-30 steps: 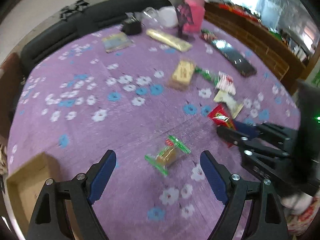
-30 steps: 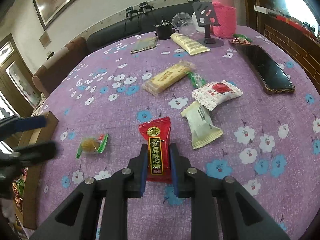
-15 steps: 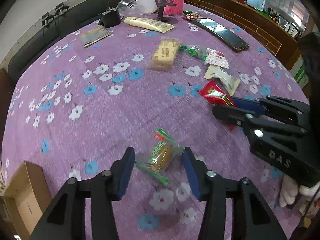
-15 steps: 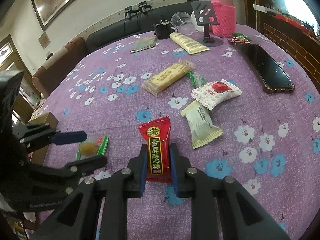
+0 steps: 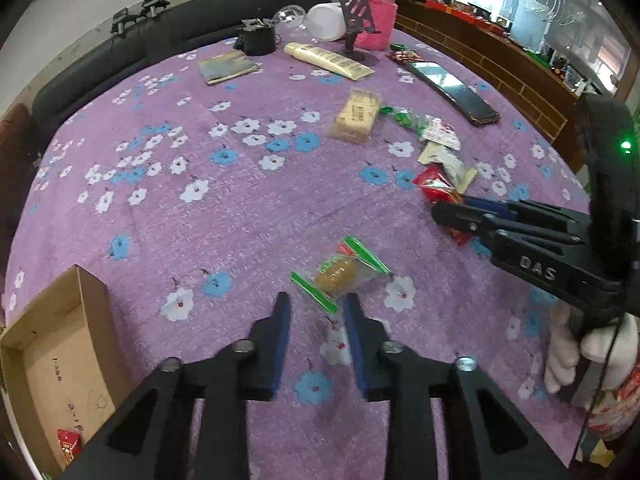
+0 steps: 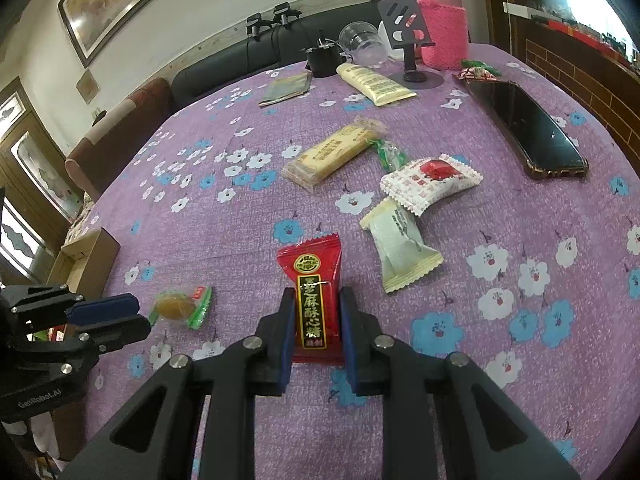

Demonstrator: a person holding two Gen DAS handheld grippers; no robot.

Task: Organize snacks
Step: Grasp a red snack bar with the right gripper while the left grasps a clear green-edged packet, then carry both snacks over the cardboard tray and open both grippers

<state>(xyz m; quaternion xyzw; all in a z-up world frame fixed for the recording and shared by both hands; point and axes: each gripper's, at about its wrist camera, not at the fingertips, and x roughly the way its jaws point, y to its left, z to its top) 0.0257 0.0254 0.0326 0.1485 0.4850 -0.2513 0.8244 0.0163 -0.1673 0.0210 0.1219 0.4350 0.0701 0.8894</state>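
My left gripper [image 5: 314, 306] is narrowing fast around the green-striped candy [image 5: 340, 274], catching only its near corner, so it may slip out. My right gripper [image 6: 314, 320] is clamping the red candy packet [image 6: 314, 292] on the tablecloth [image 6: 520, 360].

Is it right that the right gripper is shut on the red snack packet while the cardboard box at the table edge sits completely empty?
Not quite. The right gripper is indeed shut on the red snack packet, but the cardboard box is not empty: the left wrist view shows a small red wrapped snack lying in its near corner.
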